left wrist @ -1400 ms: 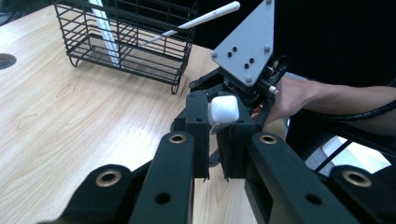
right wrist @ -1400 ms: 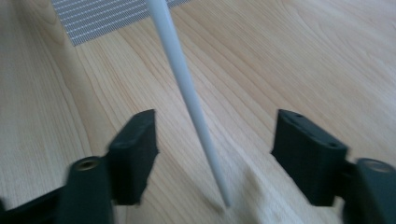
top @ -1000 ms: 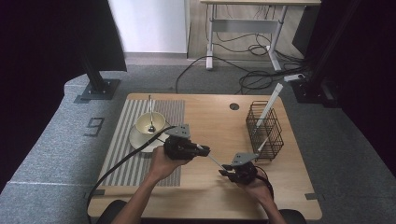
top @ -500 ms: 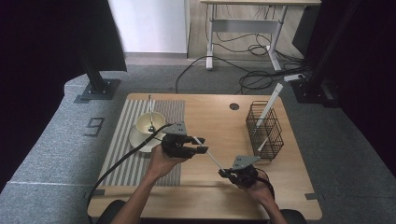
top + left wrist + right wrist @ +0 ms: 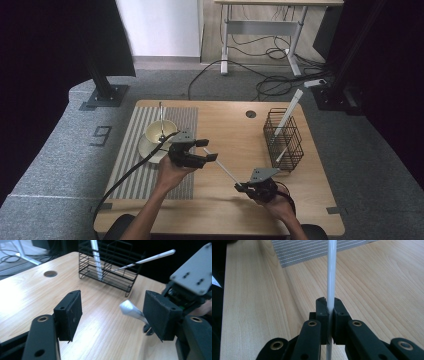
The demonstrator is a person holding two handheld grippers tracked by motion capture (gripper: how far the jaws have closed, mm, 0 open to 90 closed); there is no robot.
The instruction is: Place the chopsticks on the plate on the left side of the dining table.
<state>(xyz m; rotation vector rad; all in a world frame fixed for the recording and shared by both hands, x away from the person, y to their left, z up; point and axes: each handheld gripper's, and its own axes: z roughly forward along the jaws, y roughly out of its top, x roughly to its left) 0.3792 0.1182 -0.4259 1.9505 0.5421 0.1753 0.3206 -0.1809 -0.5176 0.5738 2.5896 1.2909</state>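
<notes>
Right gripper point(image 5: 241, 187): I see it clenched on the white stick point(image 5: 223, 168), jaws pinching its shaft
Left gripper point(image 5: 209, 150): released, jaws apart, the stick's tip near its right jaw
White stick: above the table point(image 5: 230, 125), slanting toward 10 o'clock from my right gripper
Wire basket point(image 5: 283, 138): at 2 o'clock, holding other sticks

Thin white plastic rod point(image 5: 331, 277) cut off by the right gripper view's top edge, its lower stretch hidden between the clamping jaws, cream bowl's point(image 5: 160, 131) contents too small to tell.
</notes>
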